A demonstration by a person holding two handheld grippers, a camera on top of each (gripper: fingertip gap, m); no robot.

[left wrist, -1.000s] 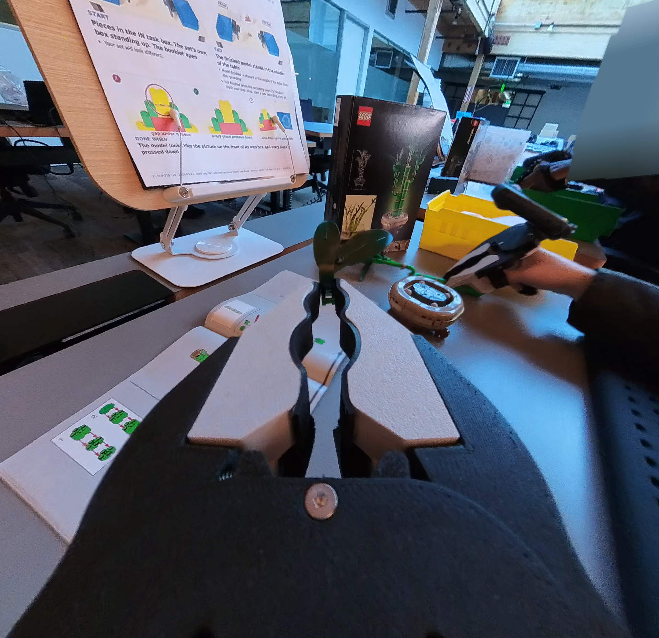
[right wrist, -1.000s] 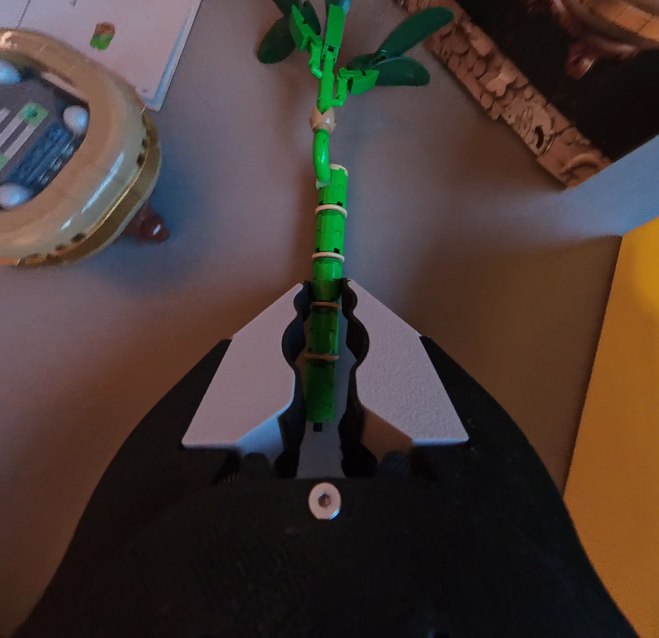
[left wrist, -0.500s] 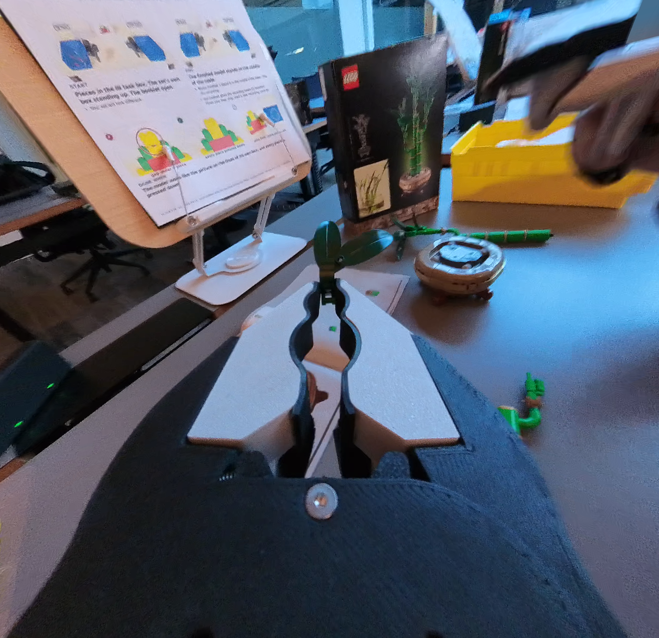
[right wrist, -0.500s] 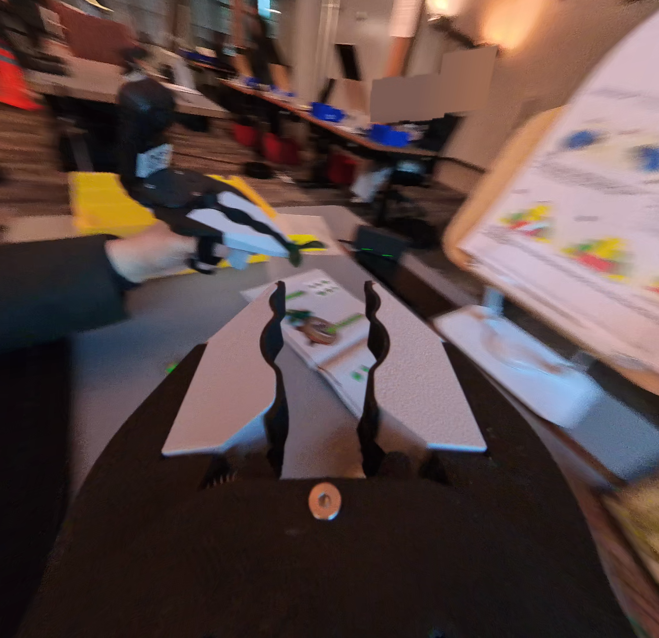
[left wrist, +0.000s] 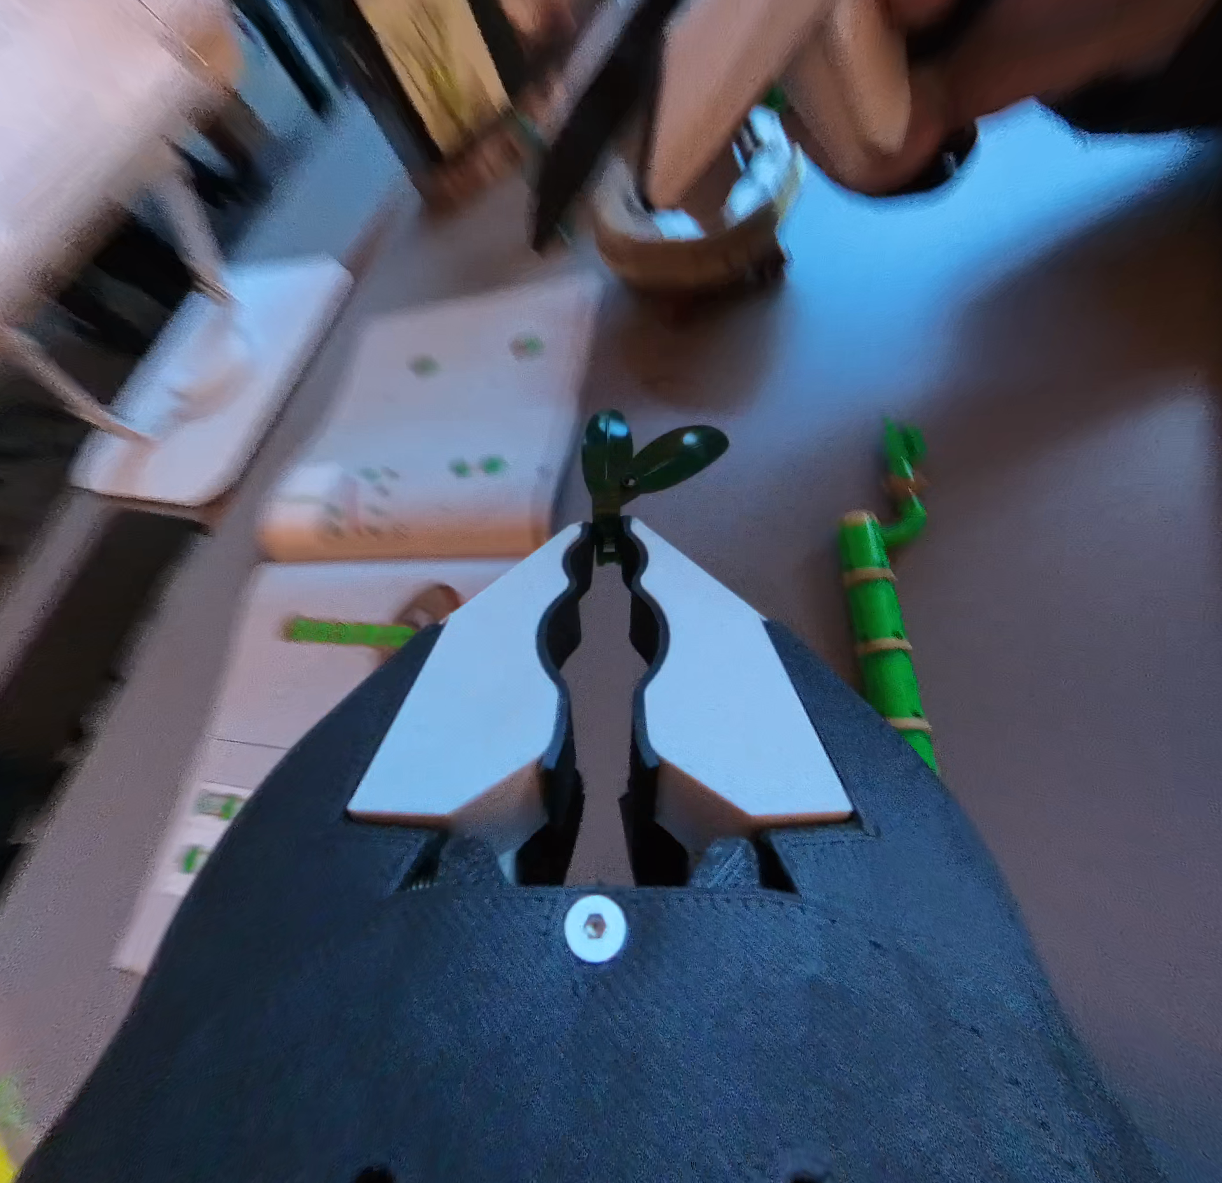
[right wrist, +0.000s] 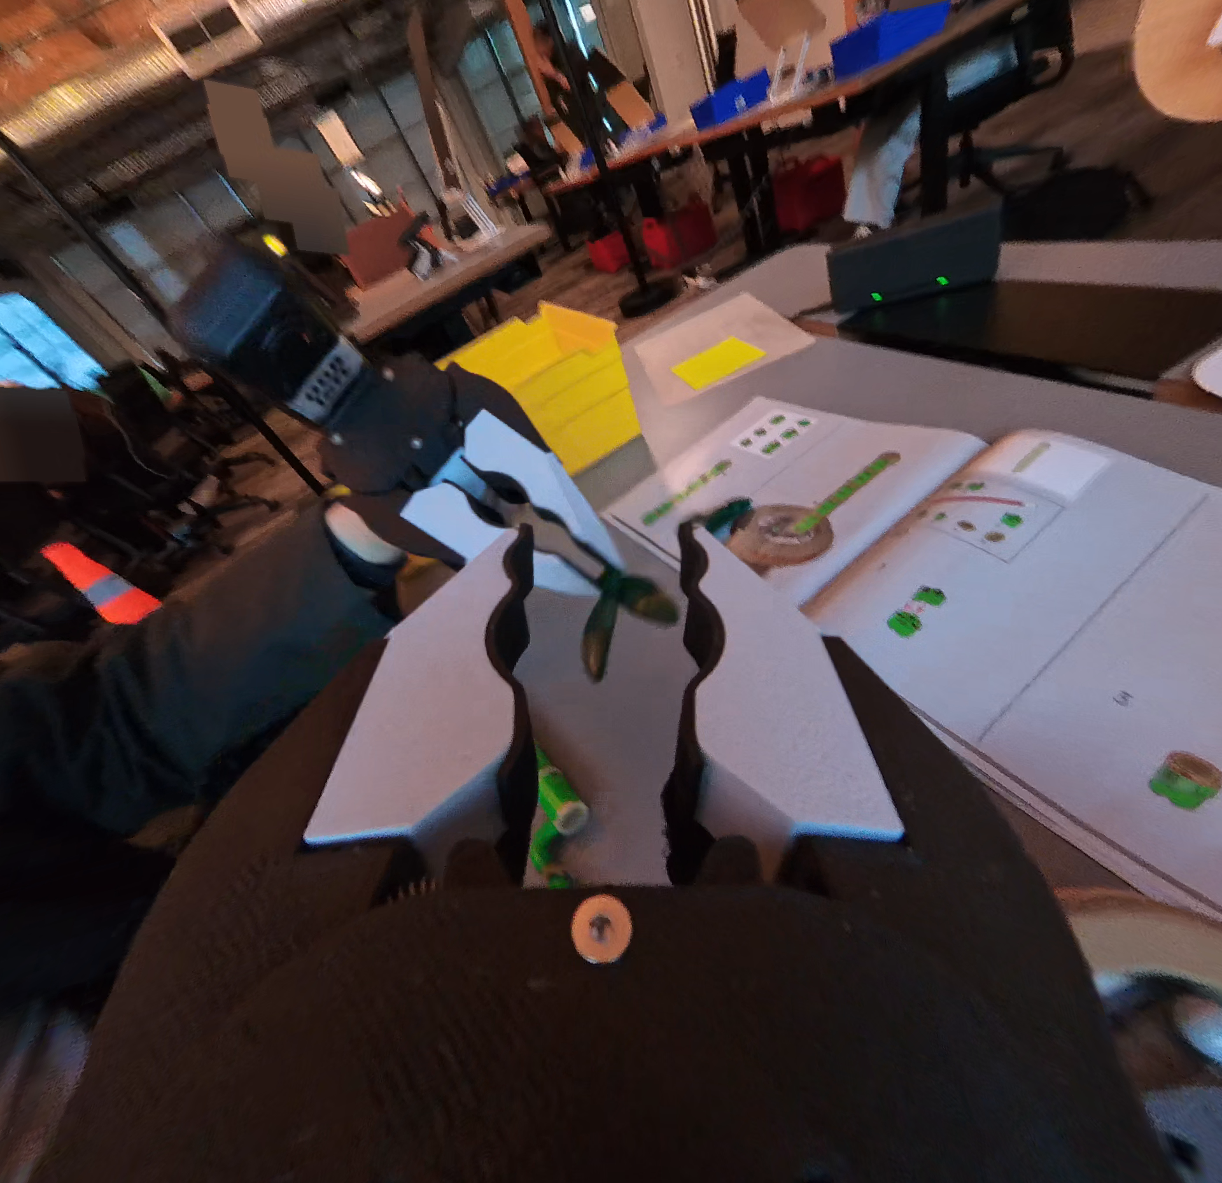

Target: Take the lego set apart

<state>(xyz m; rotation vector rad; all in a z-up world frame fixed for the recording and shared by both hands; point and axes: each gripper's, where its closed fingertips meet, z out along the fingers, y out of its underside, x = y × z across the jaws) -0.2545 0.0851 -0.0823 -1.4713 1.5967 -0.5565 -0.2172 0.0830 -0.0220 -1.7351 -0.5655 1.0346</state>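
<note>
the left gripper [left wrist: 605, 535] pinches a dark green leaf piece [left wrist: 645, 466] at frame centre; the right gripper [right wrist: 602, 542] gapes empty. a green bamboo stalk [left wrist: 883, 635] lies right, and what looks like the pot base [left wrist: 688, 238] blurs above.

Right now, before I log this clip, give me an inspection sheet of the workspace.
Surface: grey table, mostly bare in front of the left gripper.
Job's things: dark leaf piece pinched at the left fingertips; green stalk lying loose on the table; round tan base farther off, blurred.
Clutter: open booklet, yellow bin, dark box.
Grippers: left gripper shut on the leaf piece; right gripper open and empty.
Cables: nothing seen.
Surroundings: other desks, blue bins, an orange cone.
</note>
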